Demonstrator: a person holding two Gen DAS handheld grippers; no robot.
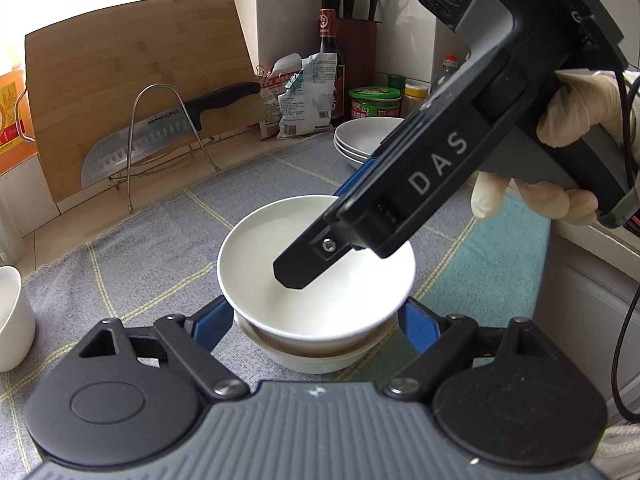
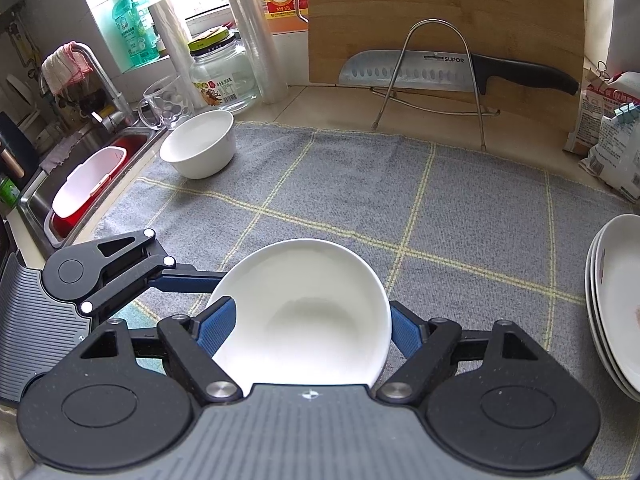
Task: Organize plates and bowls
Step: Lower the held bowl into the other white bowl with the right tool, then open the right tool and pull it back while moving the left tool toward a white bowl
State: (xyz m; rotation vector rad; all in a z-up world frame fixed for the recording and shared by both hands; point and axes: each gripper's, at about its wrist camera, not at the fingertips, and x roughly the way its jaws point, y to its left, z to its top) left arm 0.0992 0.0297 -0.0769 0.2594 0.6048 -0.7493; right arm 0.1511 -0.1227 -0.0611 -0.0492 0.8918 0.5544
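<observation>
Two white bowls sit nested on the grey checked cloth (image 1: 132,248). The upper bowl (image 1: 256,256) (image 2: 304,300) rests slightly tilted in the lower bowl (image 1: 312,356). My left gripper (image 1: 314,320) has its blue pads against both sides of the lower bowl. My right gripper (image 2: 310,324) (image 1: 320,232), held by a gloved hand (image 1: 572,112), stands wide. One of its fingers hangs inside the upper bowl and the other sits outside the far rim, neither visibly pressing. A third white bowl (image 2: 200,148) (image 1: 8,320) stands apart at the cloth's left edge. Stacked white plates (image 1: 364,136) (image 2: 616,300) lie at the right.
A cleaver on a wire rack (image 2: 432,68) leans against a wooden cutting board (image 2: 440,8) at the back. Bottles, jars and food bags (image 1: 304,96) crowd the back corner. A sink (image 2: 88,176) with a red-and-white tub lies left, with a glass mug (image 2: 164,100) and a jar beside it.
</observation>
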